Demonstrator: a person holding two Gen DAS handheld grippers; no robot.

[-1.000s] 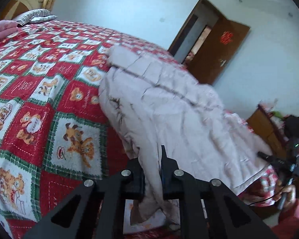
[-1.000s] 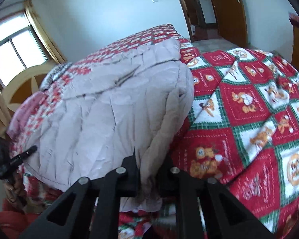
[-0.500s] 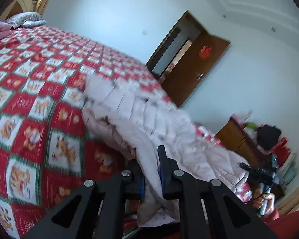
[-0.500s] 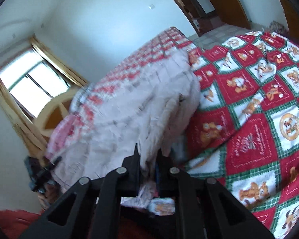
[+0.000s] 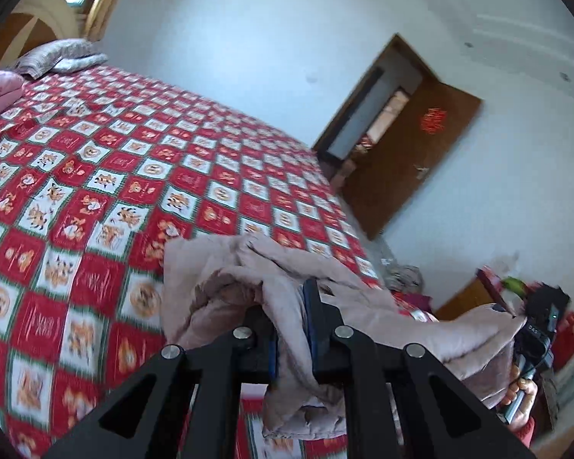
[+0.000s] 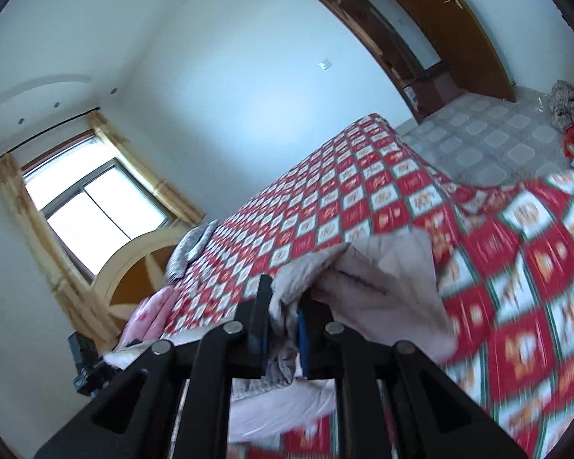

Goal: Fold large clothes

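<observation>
Left gripper (image 5: 291, 308) jaws pinching beige padded coat (image 5: 225, 287), lower centre of frame. Right gripper (image 6: 282, 308) jaws pinching same coat, bunched at lower centre, above red checked bedspread (image 5: 95, 176).

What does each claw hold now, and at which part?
Both hold the beige padded garment: the left claw and the right claw are each shut on a bunched fold at its edge.

Both wrist cams sit close behind their tool tips, tilted down across the bed (image 5: 95, 176). Left faces door (image 5: 409, 160), right faces window (image 6: 92, 206); shared: bed.
</observation>
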